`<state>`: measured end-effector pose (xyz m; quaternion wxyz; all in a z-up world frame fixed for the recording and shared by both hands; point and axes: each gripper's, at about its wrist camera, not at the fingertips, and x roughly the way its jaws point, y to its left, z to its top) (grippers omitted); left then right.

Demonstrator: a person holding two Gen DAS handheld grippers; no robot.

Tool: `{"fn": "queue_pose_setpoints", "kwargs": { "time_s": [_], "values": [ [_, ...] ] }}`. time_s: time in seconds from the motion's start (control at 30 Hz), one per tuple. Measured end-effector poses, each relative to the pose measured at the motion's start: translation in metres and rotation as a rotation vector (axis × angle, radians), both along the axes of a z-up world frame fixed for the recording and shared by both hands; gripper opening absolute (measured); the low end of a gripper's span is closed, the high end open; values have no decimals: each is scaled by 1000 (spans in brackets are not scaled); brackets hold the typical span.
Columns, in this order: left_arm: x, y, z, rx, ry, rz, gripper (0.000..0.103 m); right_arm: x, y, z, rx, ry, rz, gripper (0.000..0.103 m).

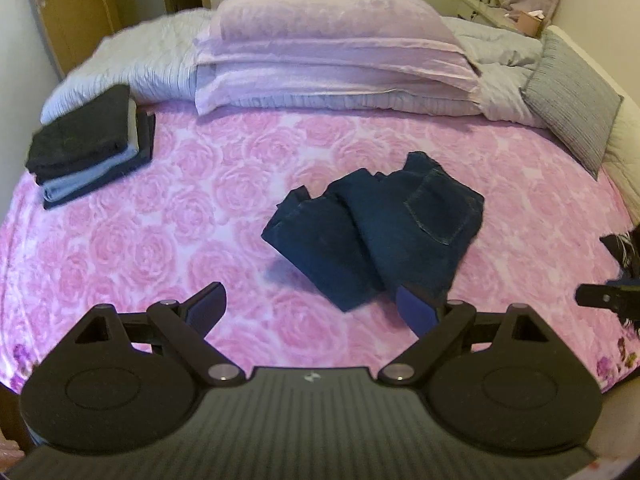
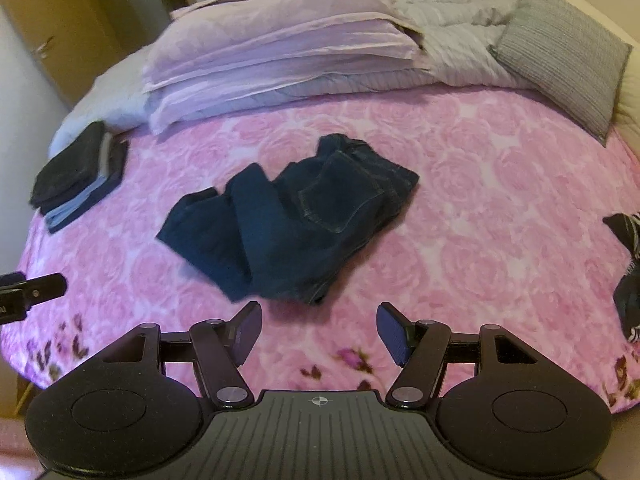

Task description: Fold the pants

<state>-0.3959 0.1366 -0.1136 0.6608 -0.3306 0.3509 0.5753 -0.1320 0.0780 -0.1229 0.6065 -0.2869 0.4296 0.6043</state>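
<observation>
both grippers angled down, left gripper (image 1: 318,310) jaws spread wide, right gripper (image 2: 319,332) also wide, nothing gripped

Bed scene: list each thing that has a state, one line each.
Dark blue denim jeans: loosely folded, rumpled, mid-bed.
Stack of dark and grey folded clothes: neatly piled at left.
Black-and-white striped garment: unfolded, at right edge.
Left gripper: open, empty.
Right gripper: open, empty.

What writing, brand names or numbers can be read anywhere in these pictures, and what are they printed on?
No readable words or numbers anywhere.
Left gripper: a small pale emblem on its body, no letters.
Right gripper: a small crosshair mark, no letters.
In the right wrist view, the left gripper's edge carries a white mark, cut off and unreadable.
Dark jeans: no label visible.
</observation>
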Motion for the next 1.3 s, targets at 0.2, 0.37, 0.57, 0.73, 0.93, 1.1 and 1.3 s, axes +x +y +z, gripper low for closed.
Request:
{"fn": "queue_pose_setpoints", "kwargs": {
  "time_s": [0.2, 0.37, 0.57, 0.73, 0.93, 1.1, 1.3],
  "values": [
    [-41, 57, -46, -58, -83, 36, 86, 20, 23, -21, -68, -34, -142, 61],
    [-65, 111, -92, -113, -176, 59, 74, 47, 30, -36, -126, -84, -267, 61],
    [-65, 187, -138, -154, -198, 27, 73, 79, 30, -51, -176, -145, -404, 61],
    [-56, 249, -182, -223, -215, 32, 70, 95, 30, -63, -227, -186, -477, 61],
    [-44, 299, -237, -337, -240, 75, 55, 104, 40, -76, -259, -206, -481, 61],
    [-49, 302, -266, -391, -305, 112, 4, 112, 73, -90, -228, -198, -434, 61],
    [-86, 257, -242, -288, -342, 227, 2, 110, 144, -108, -159, -122, -313, 61]
  ]
}}
